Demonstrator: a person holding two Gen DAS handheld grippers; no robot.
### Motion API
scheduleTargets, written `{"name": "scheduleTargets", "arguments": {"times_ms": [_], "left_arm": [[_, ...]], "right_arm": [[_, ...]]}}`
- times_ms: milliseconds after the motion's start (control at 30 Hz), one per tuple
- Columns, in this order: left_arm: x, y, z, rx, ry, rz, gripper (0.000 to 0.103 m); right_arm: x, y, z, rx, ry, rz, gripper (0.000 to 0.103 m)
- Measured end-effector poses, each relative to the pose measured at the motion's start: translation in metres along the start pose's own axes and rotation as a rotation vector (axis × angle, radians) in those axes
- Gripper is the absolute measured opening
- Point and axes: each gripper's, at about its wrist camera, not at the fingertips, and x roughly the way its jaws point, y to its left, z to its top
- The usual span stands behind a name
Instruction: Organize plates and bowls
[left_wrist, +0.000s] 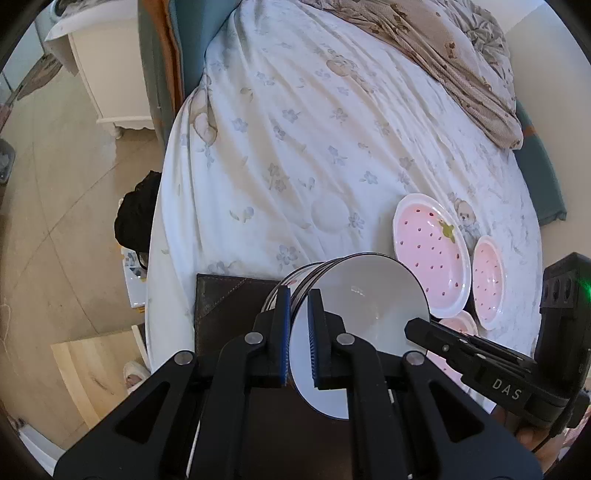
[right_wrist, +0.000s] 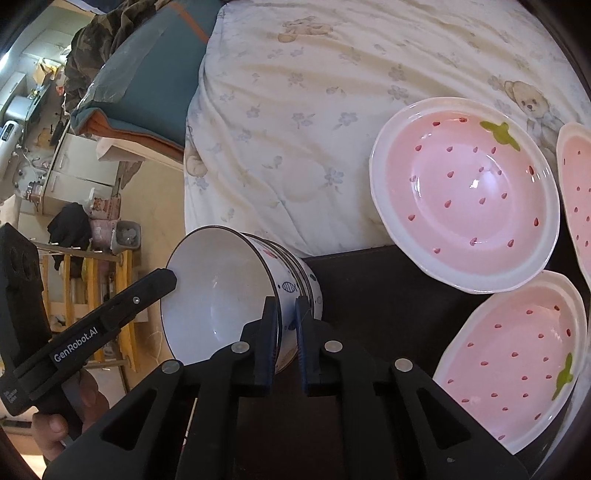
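With both my left hand-held gripper (left_wrist: 298, 332) and right hand-held gripper (right_wrist: 286, 338) clamped on the tilted bowl stack (right_wrist: 236, 291) above the counter (right_wrist: 369, 295), I'd lower it evenly, releasing only once seated.

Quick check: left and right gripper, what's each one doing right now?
Left gripper: closed on the rim of the front white bowl in the tilted stack.
Right gripper: closed on that same bowl's wall, opposite side.
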Motion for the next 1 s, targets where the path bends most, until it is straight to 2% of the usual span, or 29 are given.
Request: {"name": "scheduleTargets", "arguments": {"times_ms": [367, 467, 533, 667, 733, 867, 967, 1000], "left_arm": [[0.002, -0.004, -0.004, 0.030, 0.009, 0.021, 0.010], [0.002, -0.001, -0.004, 0.022, 0.019, 0.002, 0.011], [0.003, 0.002, -0.002, 0.010, 0.019, 0.005, 0.021], [0.006, 0.004, -0.001, -0.009, 0.031, -0.012, 0.022], [0.007, 0.004, -0.002, -0.001, 0.030, -0.006, 0.022], [0.013, 0.005, -0.004, 0.002, 0.052, 0.008, 0.022], [0.017, 0.006, -0.005, -0.012, 0.072, 0.000, 0.022], [0.017, 0.006, -0.005, -0.012, 0.073, -0.006, 0.022]], "right_arm": [[0.007, 0.004, -0.009, -0.040, 0.006, -0.030, 0.012], [0.008, 0.000, -0.009, -0.020, 0.003, -0.010, 0.012], [0.009, -0.006, -0.008, 0.004, 0.012, 0.015, 0.011], [0.017, -0.015, -0.006, 0.060, 0.059, 0.054, 0.011], [0.015, -0.015, -0.004, 0.062, 0.051, 0.056, 0.016], [0.012, -0.013, -0.006, 0.033, 0.016, 0.049, 0.017], [0.019, -0.020, -0.007, 0.078, 0.034, 0.044, 0.029], [0.021, -0.022, -0.007, 0.085, 0.039, 0.045, 0.029]]}}
